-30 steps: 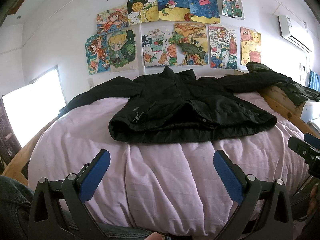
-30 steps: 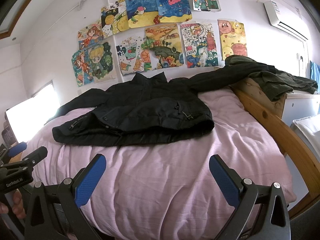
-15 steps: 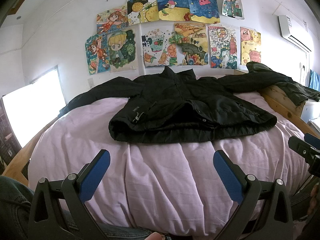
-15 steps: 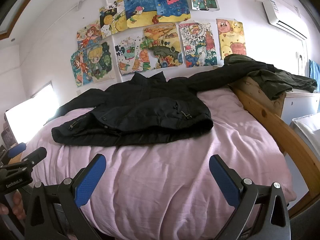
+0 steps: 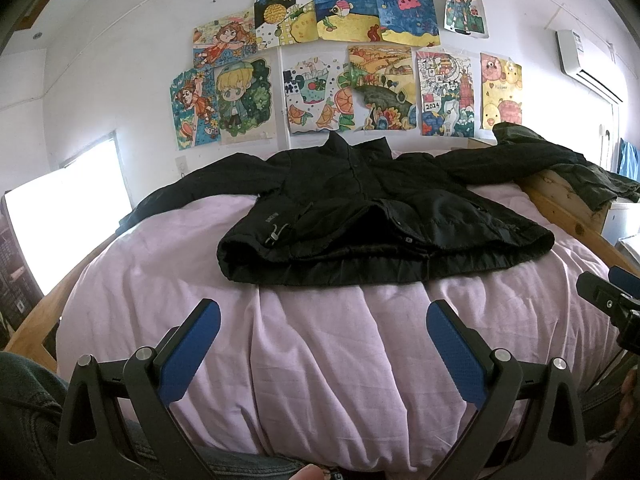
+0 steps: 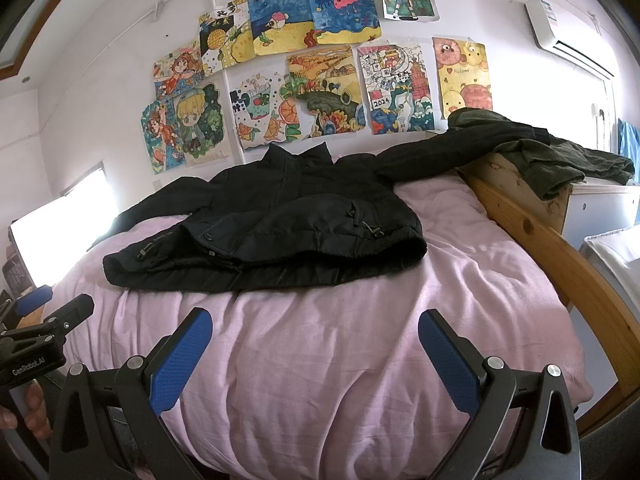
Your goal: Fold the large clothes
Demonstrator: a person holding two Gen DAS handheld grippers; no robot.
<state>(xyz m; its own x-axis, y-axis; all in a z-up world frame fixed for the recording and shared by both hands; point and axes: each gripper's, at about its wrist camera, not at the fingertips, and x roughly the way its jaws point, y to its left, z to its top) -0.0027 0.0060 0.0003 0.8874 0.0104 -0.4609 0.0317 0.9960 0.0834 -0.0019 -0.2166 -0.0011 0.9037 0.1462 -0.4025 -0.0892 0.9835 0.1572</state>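
The black jacket (image 5: 380,220) lies front-up across the middle of the frame in both views, collar toward the wall, sleeves spread to either side, hem facing the camera. Its right sleeve (image 6: 452,148) runs off the mattress onto the wooden bed frame (image 6: 532,232) at the right of the frame. The left gripper (image 5: 323,334) and the right gripper (image 6: 315,338) both hover low in frame over bare sheet, fingers wide apart, holding nothing.

The likely trouble is that sleeve: pulled in carelessly, it could snag on the frame's corner or drag the green garment (image 6: 560,160) lying next to it. The padded fabric looks slippery and thick, so a shallow pinch may catch only the top layer and let the fold slump. The front also gapes near the hem, which could bunch.

The pink sheet (image 5: 320,360) is soft and wrinkled. Behind it, drawings (image 5: 340,60) cover a white wall, an air conditioner (image 5: 588,60) sits at upper right, and a bright window (image 5: 68,216) at left.
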